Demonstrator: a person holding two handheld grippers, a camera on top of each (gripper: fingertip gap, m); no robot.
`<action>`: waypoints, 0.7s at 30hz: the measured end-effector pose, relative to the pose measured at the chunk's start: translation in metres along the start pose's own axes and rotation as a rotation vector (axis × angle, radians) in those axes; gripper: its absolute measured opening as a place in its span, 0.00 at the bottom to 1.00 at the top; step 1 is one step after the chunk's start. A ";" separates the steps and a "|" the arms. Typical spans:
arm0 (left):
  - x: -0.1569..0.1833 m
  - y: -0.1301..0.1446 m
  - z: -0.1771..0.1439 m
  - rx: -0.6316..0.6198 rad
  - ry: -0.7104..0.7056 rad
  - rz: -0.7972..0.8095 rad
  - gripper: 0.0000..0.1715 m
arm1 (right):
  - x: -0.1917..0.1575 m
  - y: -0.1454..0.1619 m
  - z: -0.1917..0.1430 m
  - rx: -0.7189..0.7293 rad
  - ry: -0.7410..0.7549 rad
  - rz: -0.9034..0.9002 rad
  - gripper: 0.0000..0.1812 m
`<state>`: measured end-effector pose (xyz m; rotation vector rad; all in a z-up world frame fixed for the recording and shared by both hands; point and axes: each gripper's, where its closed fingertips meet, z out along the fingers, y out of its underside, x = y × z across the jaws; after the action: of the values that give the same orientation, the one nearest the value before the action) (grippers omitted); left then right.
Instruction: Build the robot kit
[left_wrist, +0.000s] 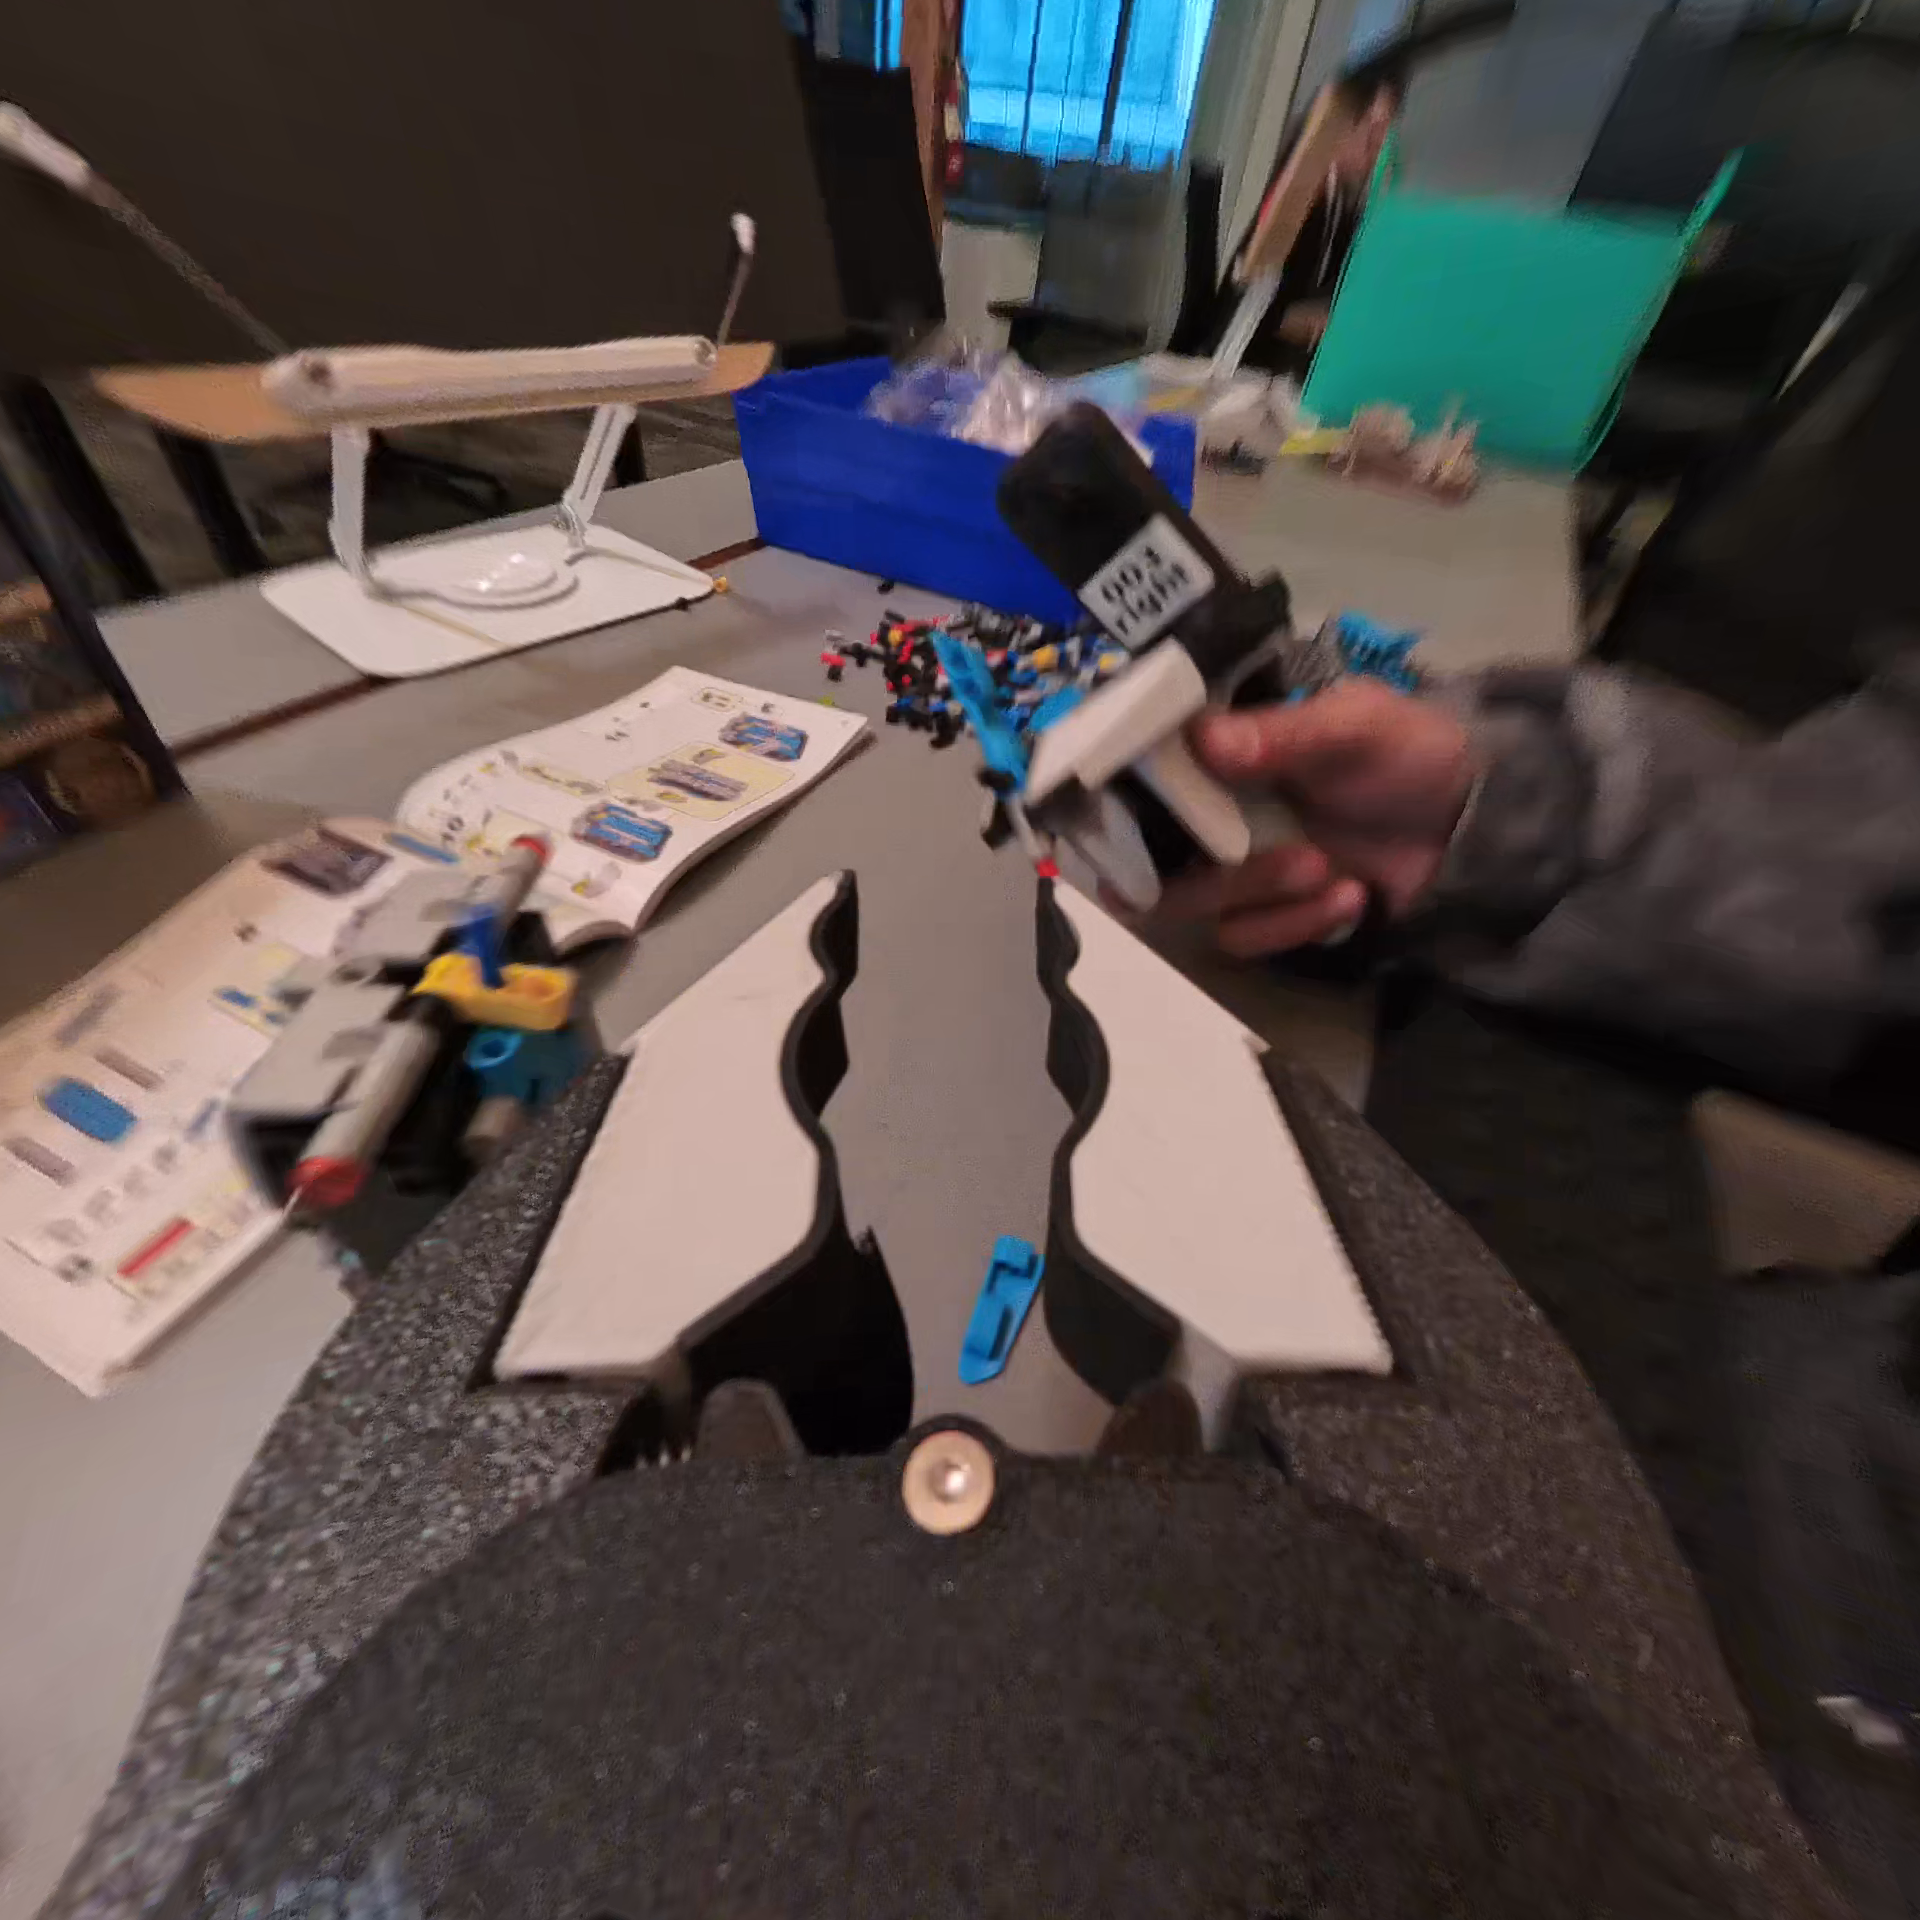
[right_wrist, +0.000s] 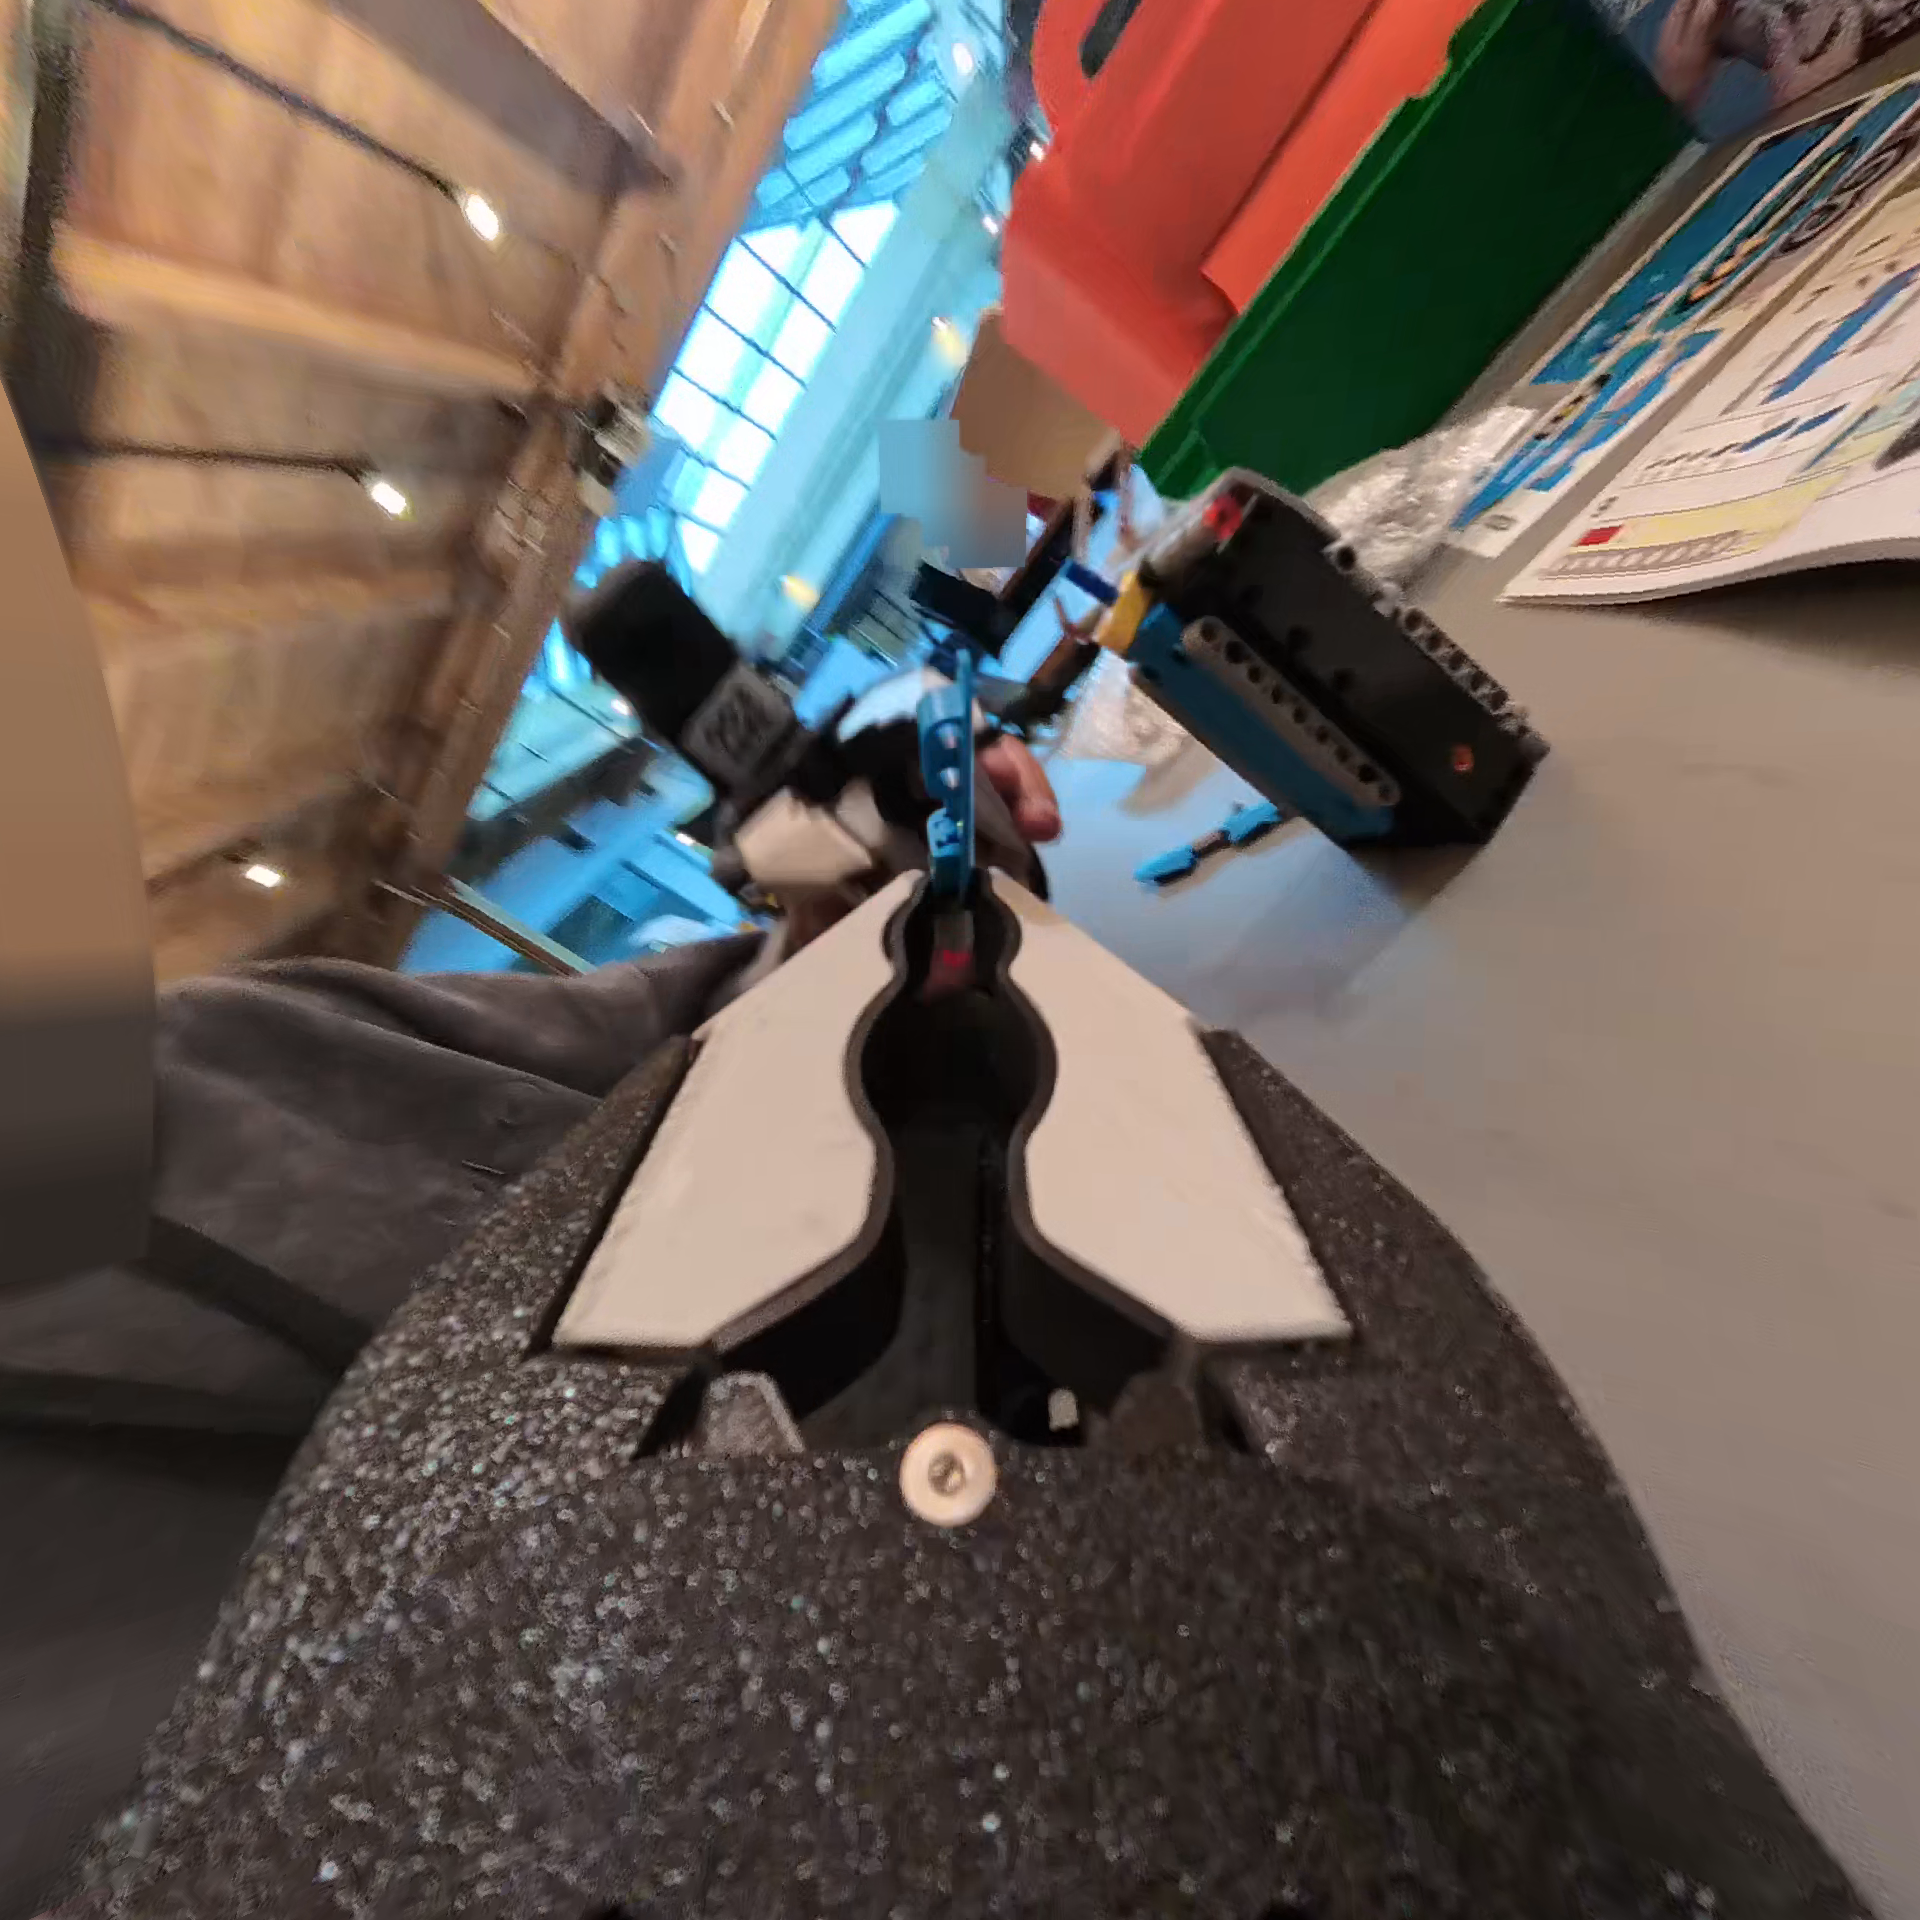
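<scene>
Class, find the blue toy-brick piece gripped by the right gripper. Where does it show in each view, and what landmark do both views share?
Left wrist view: right of centre, the blue piece sticks out of the right gripper, above the table.
Right wrist view: centre, the blue piece rises from the shut fingertips.
Shared landmark: the partly built model beside the instruction booklet.

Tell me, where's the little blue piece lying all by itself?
In the left wrist view, the little blue piece lies on the grey table, between the open left tongs, close to the right-hand finger.
</scene>
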<state>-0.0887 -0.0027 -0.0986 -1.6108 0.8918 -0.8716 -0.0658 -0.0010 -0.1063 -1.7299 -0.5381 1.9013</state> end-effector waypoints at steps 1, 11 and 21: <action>0.008 0.007 0.007 -0.031 -0.022 0.101 0.20 | -0.002 -0.002 0.000 0.019 -0.023 0.024 0.04; 0.019 0.014 0.027 -0.054 -0.218 0.371 0.02 | -0.009 0.000 0.001 -0.016 0.022 -0.103 0.04; 0.019 0.016 0.024 -0.076 -0.274 0.580 0.04 | -0.003 0.012 0.005 -0.098 0.085 -0.181 0.04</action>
<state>-0.0608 -0.0121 -0.1169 -1.3779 1.1191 -0.2096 -0.0717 -0.0119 -0.1106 -1.7500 -0.7397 1.6940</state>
